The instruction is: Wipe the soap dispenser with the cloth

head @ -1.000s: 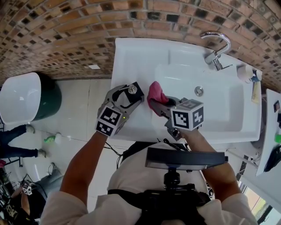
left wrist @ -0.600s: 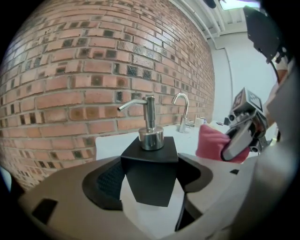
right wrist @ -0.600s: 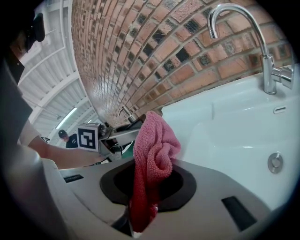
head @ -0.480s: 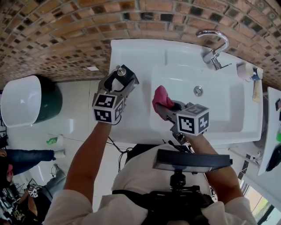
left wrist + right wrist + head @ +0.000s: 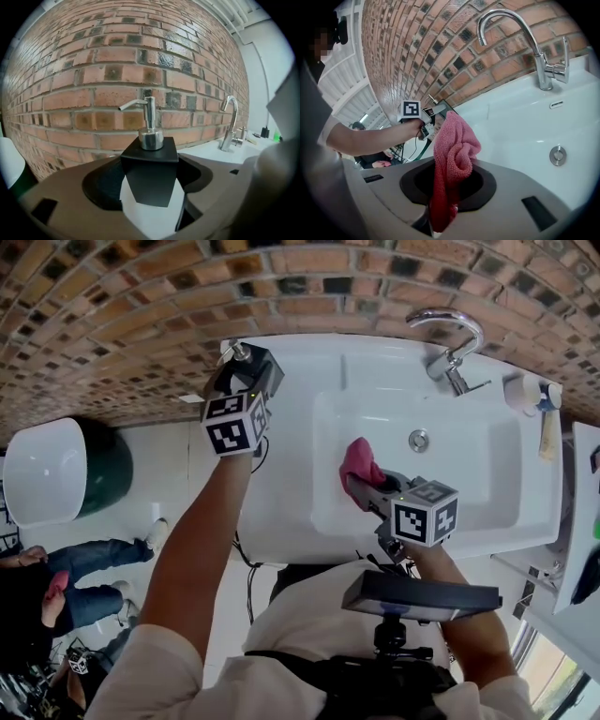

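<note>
Left arm stretched out, left gripper (image 5: 244,364) clamped on soap dispenser (image 5: 149,171), which is upright at the sink's (image 5: 274,512) back-left corner by brick wall (image 5: 112,315). Right arm bent, right gripper (image 5: 363,487) pinching pink cloth (image 5: 452,154) over the basin.

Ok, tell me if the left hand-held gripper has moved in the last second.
Yes: the left hand-held gripper went along the sink's left rim toward the brick wall.

The soap dispenser (image 5: 150,168) is sitting in the left hand-held gripper (image 5: 246,371) at the sink's (image 5: 281,512) back left corner, just before the brick wall (image 5: 112,324). The cloth (image 5: 360,463) is sitting in the right hand-held gripper (image 5: 367,486) over the basin (image 5: 469,474), left of the tap (image 5: 450,343).
</note>
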Demonstrator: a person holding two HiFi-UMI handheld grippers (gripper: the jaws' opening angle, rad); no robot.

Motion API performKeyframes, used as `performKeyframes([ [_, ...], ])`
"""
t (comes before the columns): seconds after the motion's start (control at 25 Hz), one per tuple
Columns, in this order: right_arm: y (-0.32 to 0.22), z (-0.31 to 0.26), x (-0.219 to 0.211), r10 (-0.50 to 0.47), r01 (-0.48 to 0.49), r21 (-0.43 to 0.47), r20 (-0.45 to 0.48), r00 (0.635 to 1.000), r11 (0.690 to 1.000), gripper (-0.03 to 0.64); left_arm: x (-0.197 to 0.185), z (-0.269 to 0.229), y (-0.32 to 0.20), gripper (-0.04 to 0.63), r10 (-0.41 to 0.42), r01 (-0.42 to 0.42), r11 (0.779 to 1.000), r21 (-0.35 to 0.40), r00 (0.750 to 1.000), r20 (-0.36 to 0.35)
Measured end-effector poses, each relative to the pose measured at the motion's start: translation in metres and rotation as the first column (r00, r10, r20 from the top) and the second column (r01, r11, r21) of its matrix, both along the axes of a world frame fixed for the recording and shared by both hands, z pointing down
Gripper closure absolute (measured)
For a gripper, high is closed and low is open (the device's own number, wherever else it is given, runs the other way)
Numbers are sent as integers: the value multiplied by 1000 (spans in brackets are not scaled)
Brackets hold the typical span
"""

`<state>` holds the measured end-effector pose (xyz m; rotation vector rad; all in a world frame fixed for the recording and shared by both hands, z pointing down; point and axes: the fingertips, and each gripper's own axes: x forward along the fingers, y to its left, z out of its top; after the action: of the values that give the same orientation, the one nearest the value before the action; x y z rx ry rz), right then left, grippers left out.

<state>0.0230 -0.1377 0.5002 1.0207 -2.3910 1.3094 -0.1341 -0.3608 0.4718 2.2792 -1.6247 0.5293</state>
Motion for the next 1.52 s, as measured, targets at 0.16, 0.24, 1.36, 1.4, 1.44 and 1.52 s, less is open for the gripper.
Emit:
performKeyframes([
  [0.16,-6,6,14,21,-21,-11,-3,1000,1000,518,11,8,-31,245,-66,66,998,4,998,13],
  [0.24,-8,8,20,30,-30,-15,-4,1000,999,517,14,12,-40,247,-97,97,995,5,995,25],
  [1.36,6,22,59,7,-6,-29,57,998,1000,518,29,23,-17,244,-323,335,935,-118,940,106],
  [1.4,7,22,62,6,-5,-30,61,998,1000,518,30,23,-17,239,-327,339,933,-118,939,108],
  [1.44,9,23,65,5,-3,-30,65,998,1000,518,31,23,-16,236,-329,341,933,-118,938,108],
  [1.52,12,27,74,0,2,-25,72,997,1000,518,34,24,-12,233,-326,337,934,-120,939,107],
])
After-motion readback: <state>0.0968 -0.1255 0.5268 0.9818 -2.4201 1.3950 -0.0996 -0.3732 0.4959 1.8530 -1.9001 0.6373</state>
